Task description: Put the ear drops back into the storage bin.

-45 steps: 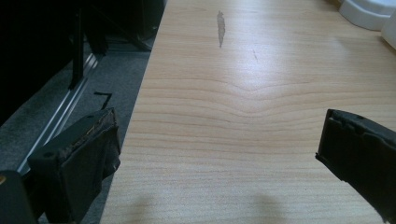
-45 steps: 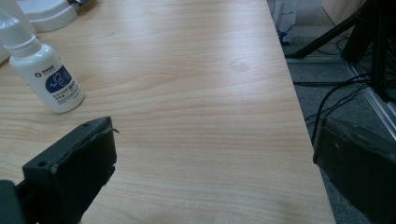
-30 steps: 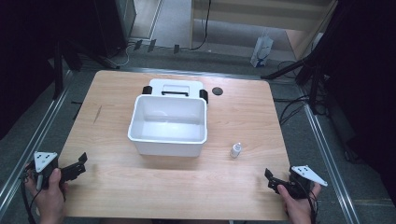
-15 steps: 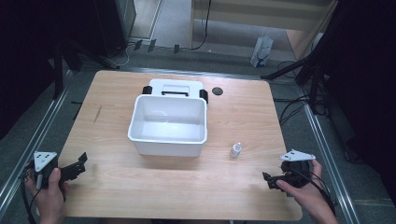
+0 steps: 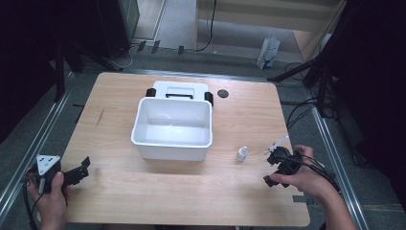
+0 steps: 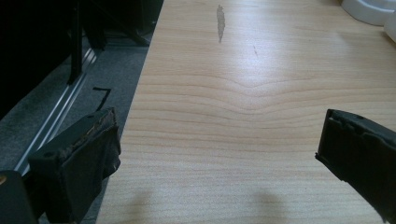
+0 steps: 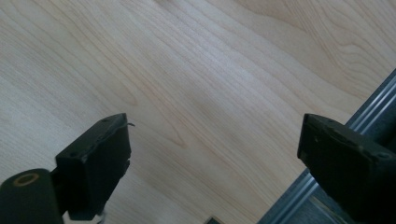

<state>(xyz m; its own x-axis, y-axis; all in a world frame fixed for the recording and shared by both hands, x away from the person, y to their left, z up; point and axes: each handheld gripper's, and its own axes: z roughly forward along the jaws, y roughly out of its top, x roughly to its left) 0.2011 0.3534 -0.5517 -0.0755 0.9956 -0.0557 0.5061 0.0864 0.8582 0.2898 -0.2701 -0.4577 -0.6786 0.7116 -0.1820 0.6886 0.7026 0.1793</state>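
Small bottle (image 5: 242, 154) label unreadable — right gripper (image 5: 271, 166) near, jaws apart.

A pale wooden table (image 5: 143, 191) stands on grey carpet (image 5: 177, 28). Beyond the tongs, dark stands and cables crowd the floor.

Bottle (image 5: 242, 154) right of tub (image 5: 173, 129), lid (image 5: 180, 90) seemingly behind it

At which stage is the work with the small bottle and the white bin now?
Nothing looks done: the small bottle stands on the table, outside the white bin. In hand: the right claw, open and holding nothing, is beside the bottle. The left claw is open at the near left edge. Left, probably: grasping the bottle and putting it in the bin.
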